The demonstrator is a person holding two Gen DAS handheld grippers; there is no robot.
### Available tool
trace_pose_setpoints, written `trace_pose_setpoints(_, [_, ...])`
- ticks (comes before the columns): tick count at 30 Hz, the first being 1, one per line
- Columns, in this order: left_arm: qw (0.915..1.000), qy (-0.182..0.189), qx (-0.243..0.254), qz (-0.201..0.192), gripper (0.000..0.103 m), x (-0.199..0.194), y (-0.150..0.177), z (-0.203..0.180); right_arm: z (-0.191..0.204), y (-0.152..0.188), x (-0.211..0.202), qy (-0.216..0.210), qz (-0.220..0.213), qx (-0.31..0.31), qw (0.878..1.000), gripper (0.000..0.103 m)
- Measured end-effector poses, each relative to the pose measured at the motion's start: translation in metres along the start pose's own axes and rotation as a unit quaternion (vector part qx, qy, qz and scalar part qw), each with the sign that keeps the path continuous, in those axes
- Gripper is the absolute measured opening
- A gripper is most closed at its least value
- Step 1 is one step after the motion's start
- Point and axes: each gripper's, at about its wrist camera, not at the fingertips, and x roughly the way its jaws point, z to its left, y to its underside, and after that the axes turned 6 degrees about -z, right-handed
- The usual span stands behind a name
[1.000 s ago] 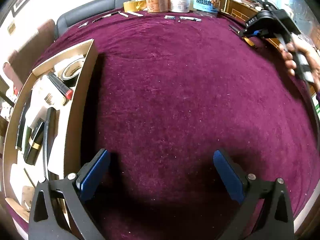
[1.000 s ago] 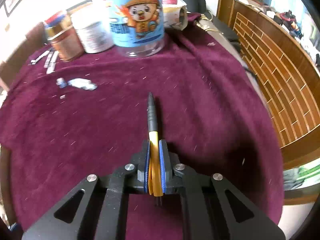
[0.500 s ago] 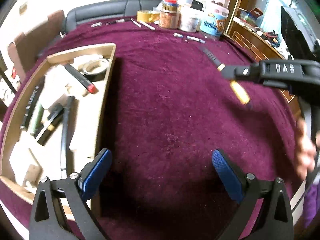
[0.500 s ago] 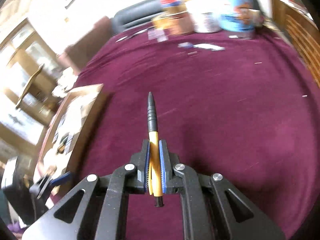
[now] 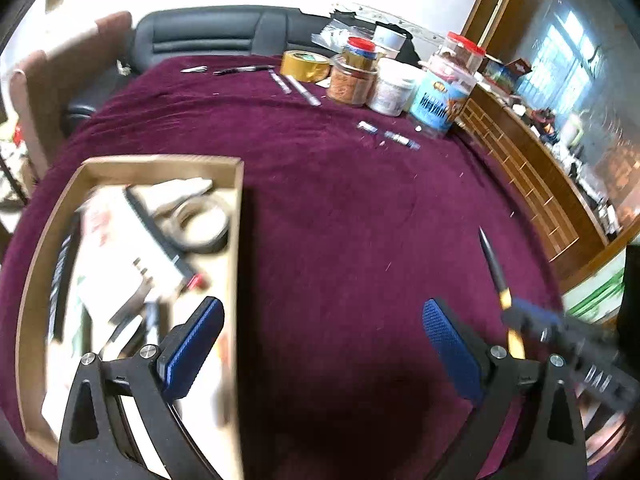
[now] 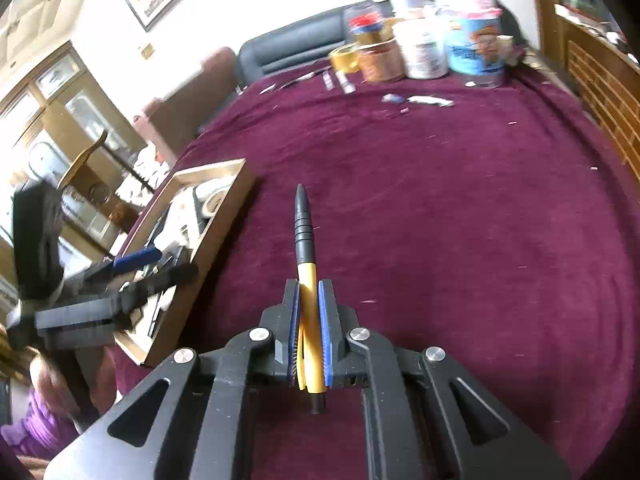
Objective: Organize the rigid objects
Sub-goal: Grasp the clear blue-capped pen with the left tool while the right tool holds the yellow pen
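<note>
**Technician:** Why is the pen seated lengthwise in your right gripper?

**Supervisor:** The blue pads are clamped on its yellow barrel, so the black tip projects straight ahead along the fingers. Judged from the task, that grip lets you lay the pen down flat in the wooden tray with the other long items. The pen is in the air above the purple cloth, to the right of the tray and not yet over it.

**Technician:** And your left gripper?

**Supervisor:** Its jaws stand wide apart with nothing between them. It hangs over the near right wall of the tray, angled steeply down. You appear to be holding it in reserve while the right side delivers.

**Technician:** Describe the right hand's pose.

**Supervisor:** The gripper points down and forward, with the tip of the pen aimed just past the tray's right wall. In the left wrist view the pen and the right gripper appear at the lower right, close beside the left gripper's right finger.

**Technician:** What remains loose?

**Supervisor:** Several slim items and two small pieces lie at the far end of the cloth, near the jars. The tray already holds a tape roll and a marker, though blur hides the detail.
</note>
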Motion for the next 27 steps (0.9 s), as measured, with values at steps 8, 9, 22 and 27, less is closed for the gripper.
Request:
trace_pose_setpoints(8, [0.9984,-0.008,0.045,0.035,0.097,0.091,-0.097,-0.070,-0.072,-0.029,-0.001,0.006,-0.053,0.081,0.995,0.007])
trace_pose_setpoints(9, [0.9973,-0.011,0.060,0.042,0.096,0.105,-0.105,-0.082,-0.084,-0.032,0.001,0.009,-0.064,0.091,0.994,0.007])
trace_pose_setpoints(22, [0.9837,0.015,0.155,0.090,0.094,0.269,-0.183,-0.151,-0.143,-0.025,0.029,-0.046,-0.056,0.180,0.981,0.007])
trace_pose_setpoints(27, [0.9734,0.052,0.176,0.137,0.075,0.294,-0.179,-0.152,-0.146,-0.025,0.027,-0.054,-0.060,0.185,0.979,0.007])
